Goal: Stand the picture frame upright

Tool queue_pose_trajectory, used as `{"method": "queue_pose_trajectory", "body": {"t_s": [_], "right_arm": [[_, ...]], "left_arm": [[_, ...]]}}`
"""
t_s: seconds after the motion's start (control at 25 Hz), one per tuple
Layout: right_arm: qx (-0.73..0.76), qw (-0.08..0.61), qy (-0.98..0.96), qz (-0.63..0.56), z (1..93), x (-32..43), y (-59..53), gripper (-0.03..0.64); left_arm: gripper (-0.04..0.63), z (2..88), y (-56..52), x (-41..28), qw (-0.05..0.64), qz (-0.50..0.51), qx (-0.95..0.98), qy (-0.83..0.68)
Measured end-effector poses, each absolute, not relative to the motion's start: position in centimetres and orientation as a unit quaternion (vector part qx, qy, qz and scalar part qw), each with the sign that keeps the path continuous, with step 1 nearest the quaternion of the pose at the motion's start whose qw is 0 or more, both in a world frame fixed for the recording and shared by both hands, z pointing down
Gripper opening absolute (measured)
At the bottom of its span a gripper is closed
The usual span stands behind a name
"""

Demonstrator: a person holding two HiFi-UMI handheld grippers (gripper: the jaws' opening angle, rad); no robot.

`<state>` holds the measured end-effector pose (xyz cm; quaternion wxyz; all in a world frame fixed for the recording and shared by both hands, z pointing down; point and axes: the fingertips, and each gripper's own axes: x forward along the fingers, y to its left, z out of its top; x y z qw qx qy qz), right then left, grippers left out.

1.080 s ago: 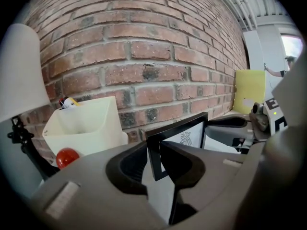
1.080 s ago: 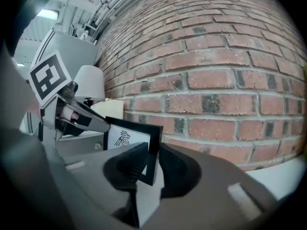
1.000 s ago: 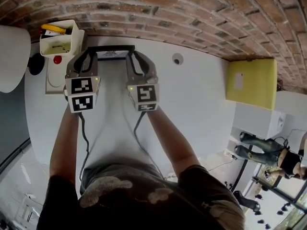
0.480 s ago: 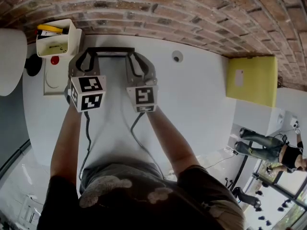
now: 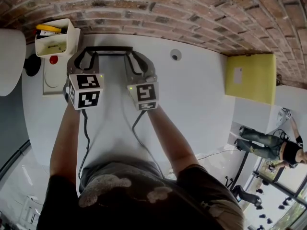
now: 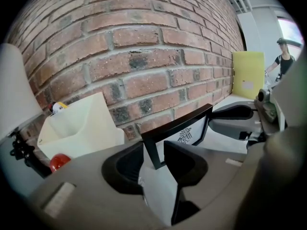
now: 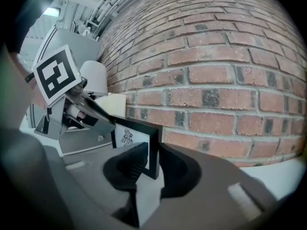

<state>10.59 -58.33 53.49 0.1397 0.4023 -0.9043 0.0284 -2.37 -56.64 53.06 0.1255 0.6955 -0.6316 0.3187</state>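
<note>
Frame (image 5: 109,48) upright on table (image 5: 201,95) by wall (image 5: 192,13) – L gripper (image 6: 153,162) jaws just opened, edge loose between them, R gripper (image 7: 151,164) clamps other edge – 1 grip only, may tip if R twists.

Picture frame (image 5: 109,49) sits at the back of the table (image 5: 192,95), right by the brick wall (image 5: 168,8). Bin (image 5: 53,37) just left of it, box (image 5: 252,83) well off right.

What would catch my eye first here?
A black picture frame stands upright before the red brick wall, a gripper at each end. The right gripper pinches it; the left gripper has just been opening, the frame's edge loose between its jaws. A bright yellow block sits far right.
</note>
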Motion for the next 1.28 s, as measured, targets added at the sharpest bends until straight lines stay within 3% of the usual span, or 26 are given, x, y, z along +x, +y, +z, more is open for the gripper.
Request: {"method": "queue_pose_trajectory", "body": {"t_s": [0.32, 0.76, 1.28], "right_arm": [[0.4, 0.145, -0.904, 0.038, 53.7, 10.5, -58.0, 0.1], [0.413, 0.148, -0.897, 0.053, 53.9, 11.3, -57.9, 0.163], [0.477, 0.134, -0.868, 0.036, 47.5, 15.4, -52.8, 0.164]], "left_arm": [[0.157, 53.0, -56.5, -2.2, 0.132, 0.31, 0.703, -0.627], [0.261, 52.9, -56.0, -2.3, 0.142, 0.297, 0.708, -0.626], [0.265, 47.5, -48.8, -2.8, 0.171, 0.186, 0.734, -0.63]]}}
